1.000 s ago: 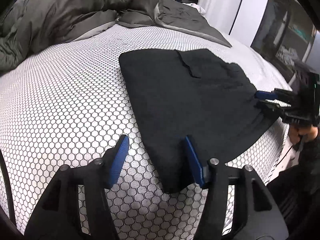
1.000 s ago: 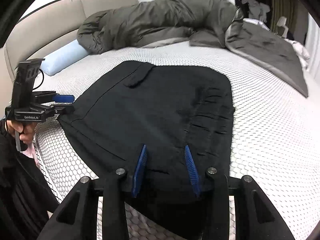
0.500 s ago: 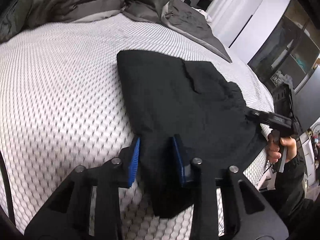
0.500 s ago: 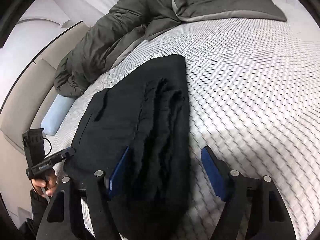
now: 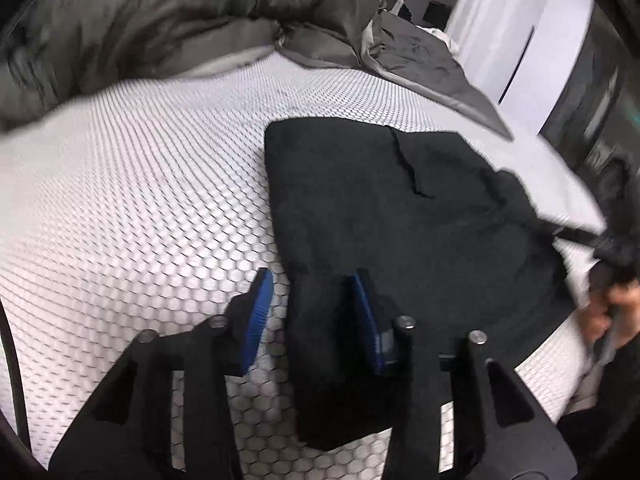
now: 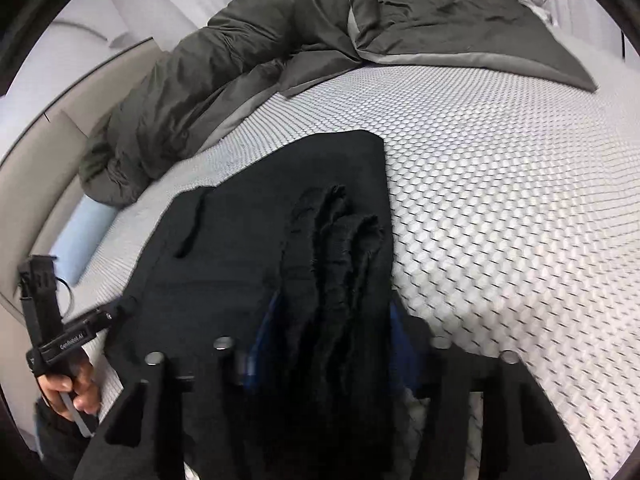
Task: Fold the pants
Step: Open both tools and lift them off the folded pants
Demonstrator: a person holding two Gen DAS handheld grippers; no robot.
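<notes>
Left gripper [image 5: 310,312], lower centre, parted astride one pants [image 5: 392,216] corner; right gripper [image 6: 324,340] clamped on bunched pants fabric, atop mattress [image 6: 500,160].

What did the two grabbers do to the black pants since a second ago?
The left gripper moved onto the pants edge; its fingers, wide a second ago, now straddle the corner, still with a gap. The right gripper bunched the fabric on its side into ridges and now looks closed on it. The pants stay spread on the bed; the duvet hasn't moved.
</notes>
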